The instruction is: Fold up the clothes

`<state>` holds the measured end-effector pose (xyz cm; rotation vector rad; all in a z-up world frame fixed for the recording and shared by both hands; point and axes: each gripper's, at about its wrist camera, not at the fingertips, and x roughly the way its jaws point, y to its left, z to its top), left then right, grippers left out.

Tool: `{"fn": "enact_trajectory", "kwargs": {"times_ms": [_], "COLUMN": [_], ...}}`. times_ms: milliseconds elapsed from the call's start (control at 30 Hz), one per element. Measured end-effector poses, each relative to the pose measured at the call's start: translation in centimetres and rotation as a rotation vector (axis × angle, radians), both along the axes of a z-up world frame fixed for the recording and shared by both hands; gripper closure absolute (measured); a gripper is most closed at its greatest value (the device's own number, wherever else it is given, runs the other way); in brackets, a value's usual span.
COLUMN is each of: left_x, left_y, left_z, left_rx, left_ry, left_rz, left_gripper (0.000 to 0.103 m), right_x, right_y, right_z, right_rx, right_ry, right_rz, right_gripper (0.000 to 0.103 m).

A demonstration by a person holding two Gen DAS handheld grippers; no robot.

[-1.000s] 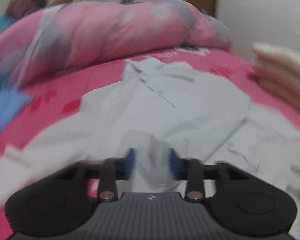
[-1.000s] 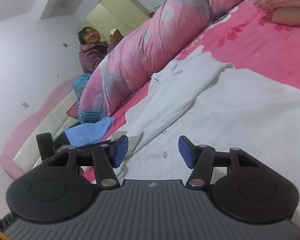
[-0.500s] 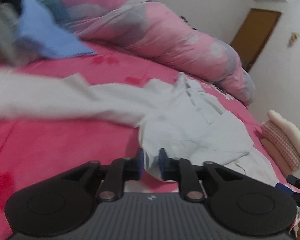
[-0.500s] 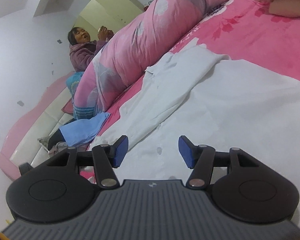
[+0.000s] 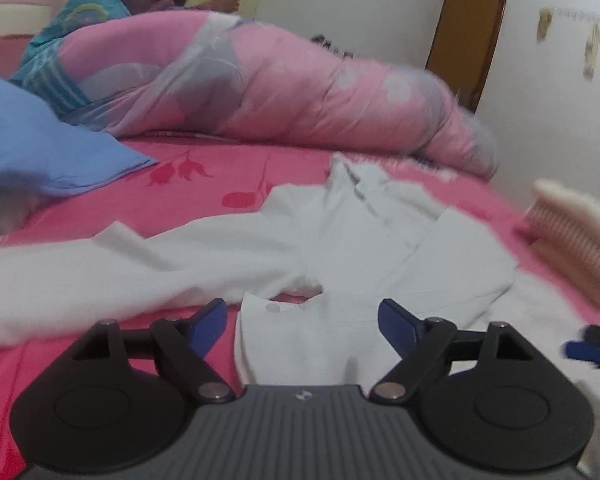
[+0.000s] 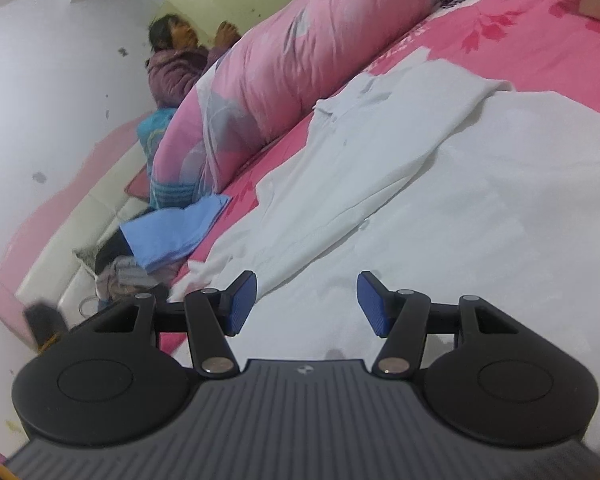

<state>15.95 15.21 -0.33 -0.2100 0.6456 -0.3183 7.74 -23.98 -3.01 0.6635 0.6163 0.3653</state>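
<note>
A white button shirt [image 5: 364, 248] lies spread on the pink bed sheet [image 5: 204, 200], collar toward the quilt, one sleeve stretched out to the left. My left gripper [image 5: 300, 326] is open just above a folded-over flap of the shirt's front, nothing between its blue pads. In the right wrist view the same white shirt [image 6: 440, 200] fills the right half. My right gripper [image 6: 306, 302] is open, hovering low over the shirt's lower part. The right gripper's blue tip [image 5: 588, 350] shows at the right edge of the left wrist view.
A rolled pink quilt [image 5: 300, 88] runs along the far side of the bed. A blue cloth [image 5: 48, 152] lies at the left. Folded beige items [image 5: 572, 236] sit at the right. A person [image 6: 176, 64] sits beyond the quilt. A brown door [image 5: 468, 32] stands behind.
My left gripper was shut on a fold of the shirt half a second ago; it has now opened and let the cloth go. The right gripper stayed open and shifted slightly.
</note>
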Motion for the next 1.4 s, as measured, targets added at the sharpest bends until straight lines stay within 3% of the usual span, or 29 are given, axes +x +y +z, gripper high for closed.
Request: {"fn": "enact_trajectory", "kwargs": {"times_ms": [33,67,100,133,167,433,500,533,567,667,733,800,833,867,900,933,1133,1233,1400], "left_x": [0.5,0.9,1.4,1.8,2.1,-5.0,-5.9,-6.2,-6.0,-3.4,-1.7,0.7,2.0,2.8,3.4,3.5,-1.3,-4.1,-7.0], "left_y": [-0.6,-1.2,-1.8,-2.4,-2.8,0.6,0.5,0.4,0.2,0.2,0.2,0.6,0.9,1.2,1.4,1.4,1.9,1.8,1.7], "left_z": [-0.2,-0.4,-0.6,-0.7,-0.8,0.5,0.3,0.1,0.0,-0.1,-0.3,-1.0,-1.5,-1.9,-2.3,-2.4,-0.6,0.2,-0.8], "left_rx": [0.022,0.044,0.066,0.088,0.104,0.006,0.045,0.066,0.084,0.036,0.005,-0.076,-0.128,-0.158,-0.182,-0.179,-0.15,-0.116,-0.029], "left_ry": [0.009,0.018,0.027,0.035,0.039,-0.101,-0.102,-0.102,-0.097,-0.05,-0.019,0.054,0.101,0.135,0.163,0.166,0.015,-0.048,-0.034], "left_rz": [-0.009,-0.018,-0.028,-0.037,-0.045,-0.083,-0.115,-0.126,-0.116,-0.073,-0.044,-0.009,0.009,0.02,0.03,0.035,-0.015,-0.085,-0.2], "left_gripper": [0.039,0.062,0.077,0.102,0.102,0.102,0.099,0.09,0.071,0.029,0.022,0.029,0.044,0.076,0.093,0.099,0.101,0.101,0.099], "right_x": [-0.1,-0.2,-0.4,-0.5,-0.6,-0.3,0.0,0.2,0.4,0.7,0.6,0.3,0.2,0.0,-0.1,-0.3,-0.5,-0.2,-0.2], "right_y": [0.2,0.3,0.2,0.1,0.1,-0.4,-0.1,0.1,0.2,1.0,1.5,1.7,1.6,1.5,1.4,1.2,0.1,0.1,0.2], "right_z": [0.2,0.3,0.5,0.6,0.6,0.1,-0.2,-0.3,-0.5,-0.7,-0.6,-0.4,-0.3,-0.2,-0.2,-0.1,-0.7,-1.2,-1.2], "right_rx": [-0.009,-0.016,-0.019,-0.021,-0.023,-0.027,-0.025,-0.023,-0.02,-0.016,-0.017,-0.021,-0.022,-0.022,-0.021,-0.021,-0.002,0.018,0.018], "right_ry": [-0.001,-0.002,-0.003,-0.004,-0.006,0.023,0.03,0.035,0.039,0.051,0.049,0.046,0.046,0.045,0.044,0.042,0.058,0.072,0.071], "right_rz": [0.002,0.001,-0.001,-0.005,-0.008,-0.028,-0.02,-0.016,-0.012,0.002,0.011,0.012,0.008,0.004,-0.001,-0.007,-0.036,-0.039,-0.028], "right_gripper": [0.048,0.048,0.048,0.048,0.048,0.048,0.048,0.048,0.048,0.048,0.048,0.048,0.048,0.048,0.048,0.048,0.048,0.048,0.048]}}
